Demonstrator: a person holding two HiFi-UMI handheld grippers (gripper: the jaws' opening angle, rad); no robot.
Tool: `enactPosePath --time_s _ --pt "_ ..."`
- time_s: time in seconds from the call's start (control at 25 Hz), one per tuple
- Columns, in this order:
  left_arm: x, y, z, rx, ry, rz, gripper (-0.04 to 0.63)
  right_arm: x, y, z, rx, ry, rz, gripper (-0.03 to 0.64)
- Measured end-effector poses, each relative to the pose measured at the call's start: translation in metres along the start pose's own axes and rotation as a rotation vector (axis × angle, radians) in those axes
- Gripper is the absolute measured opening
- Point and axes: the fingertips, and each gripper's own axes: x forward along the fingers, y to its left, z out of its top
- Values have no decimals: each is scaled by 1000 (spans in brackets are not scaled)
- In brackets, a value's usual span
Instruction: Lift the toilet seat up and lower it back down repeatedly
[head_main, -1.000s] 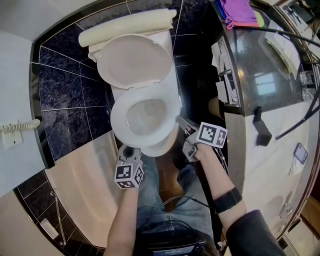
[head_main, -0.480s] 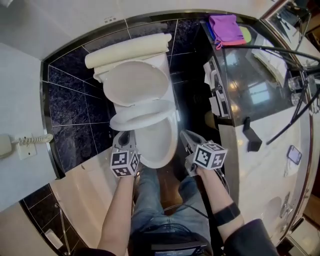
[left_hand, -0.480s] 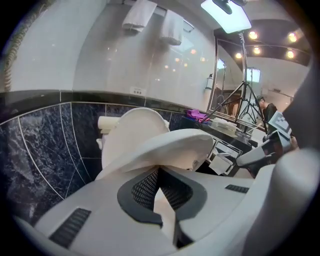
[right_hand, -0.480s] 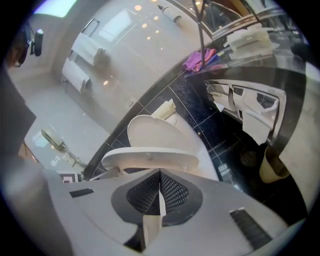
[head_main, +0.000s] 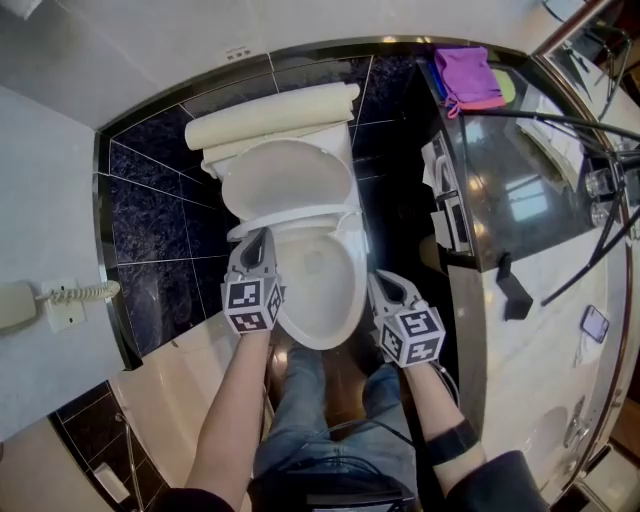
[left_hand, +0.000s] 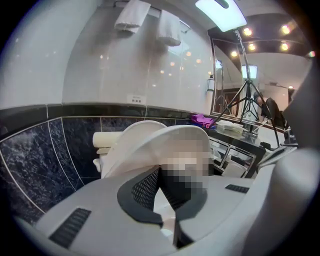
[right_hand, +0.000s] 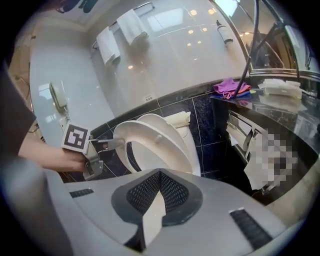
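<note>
The white toilet seat (head_main: 292, 219) stands tilted up, close to the raised lid (head_main: 288, 172), over the open bowl (head_main: 322, 282). My left gripper (head_main: 258, 240) is shut on the seat's left rim; the right gripper view shows its fingers (right_hand: 111, 144) on that edge of the seat (right_hand: 167, 146). In the left gripper view the seat (left_hand: 150, 145) looms just above the jaws (left_hand: 161, 175). My right gripper (head_main: 378, 282) hangs to the right of the bowl, shut with nothing in it (right_hand: 160, 176), apart from the toilet.
A dark vanity counter (head_main: 520, 190) runs along the right, with a purple cloth (head_main: 468, 75) at its far end. A wall phone (head_main: 25, 302) hangs at the left. Dark tiles (head_main: 160, 200) ring the toilet. The person's jeans-clad legs (head_main: 330, 420) stand before the bowl.
The seat has gone from flat on the bowl to nearly upright, carried by my left gripper moving up and toward the lid. The right gripper has rolled and shifted a little.
</note>
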Motion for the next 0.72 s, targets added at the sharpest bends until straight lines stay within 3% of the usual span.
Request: enactPosePath --time_s 0.16,0.44,0.72 --pt "20 12 15 21 -15 20 0 0 1 1 -58 7 1 15" --pt "49 34 37 57 -18 42 0 0 -12 -2 -33 14 3 15" --pt "46 34 36 70 1 39 0 0 -6 1 -27 14 30 15"
